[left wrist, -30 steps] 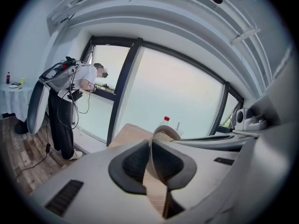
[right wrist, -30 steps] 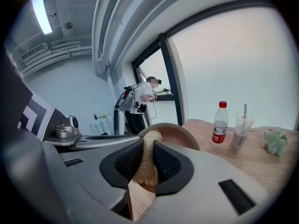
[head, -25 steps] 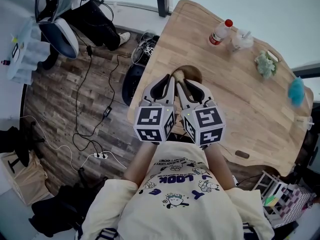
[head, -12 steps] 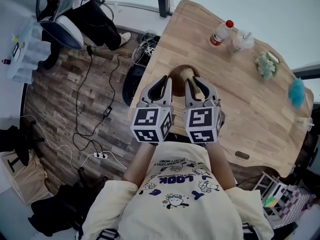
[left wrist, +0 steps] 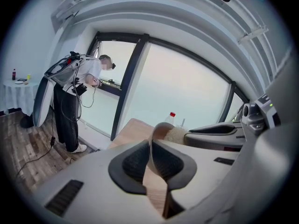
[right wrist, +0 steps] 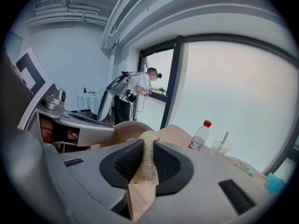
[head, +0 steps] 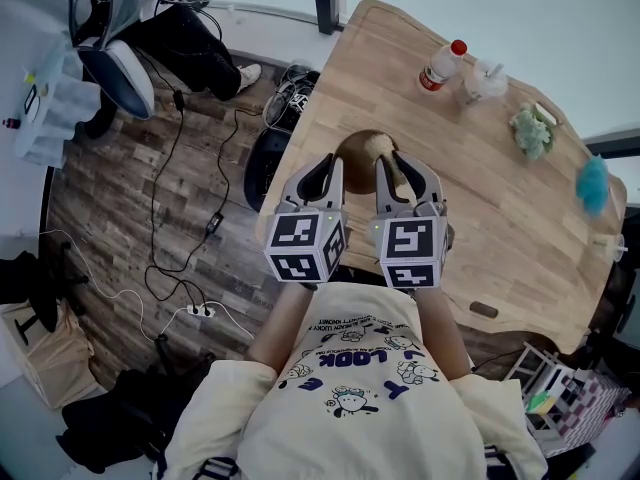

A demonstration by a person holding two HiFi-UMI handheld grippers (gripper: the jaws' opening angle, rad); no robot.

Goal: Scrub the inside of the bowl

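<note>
A brown wooden bowl (head: 356, 154) stands near the left edge of the wooden table (head: 500, 218). My left gripper (head: 330, 171) is shut on the bowl's near rim; in the left gripper view the thin bowl wall (left wrist: 160, 127) runs between its pads. My right gripper (head: 402, 171) is shut on a beige scrubbing sponge (head: 380, 146), whose tip sits inside the bowl. In the right gripper view the sponge (right wrist: 146, 158) fills the gap between the pads, with the bowl (right wrist: 127, 128) just beyond. The bowl's bottom is mostly hidden.
At the table's far side stand a red-capped bottle (head: 441, 64) and a plastic cup (head: 482, 80). A green cloth (head: 531, 128) and a blue object (head: 592, 183) lie to the right. Cables run over the floor (head: 180, 218) on the left. A person (left wrist: 77, 92) stands by the window.
My right gripper has rolled upright and shifted right, away from the left gripper. The sponge has moved rightward in the bowl. The left gripper has kept its hold.
</note>
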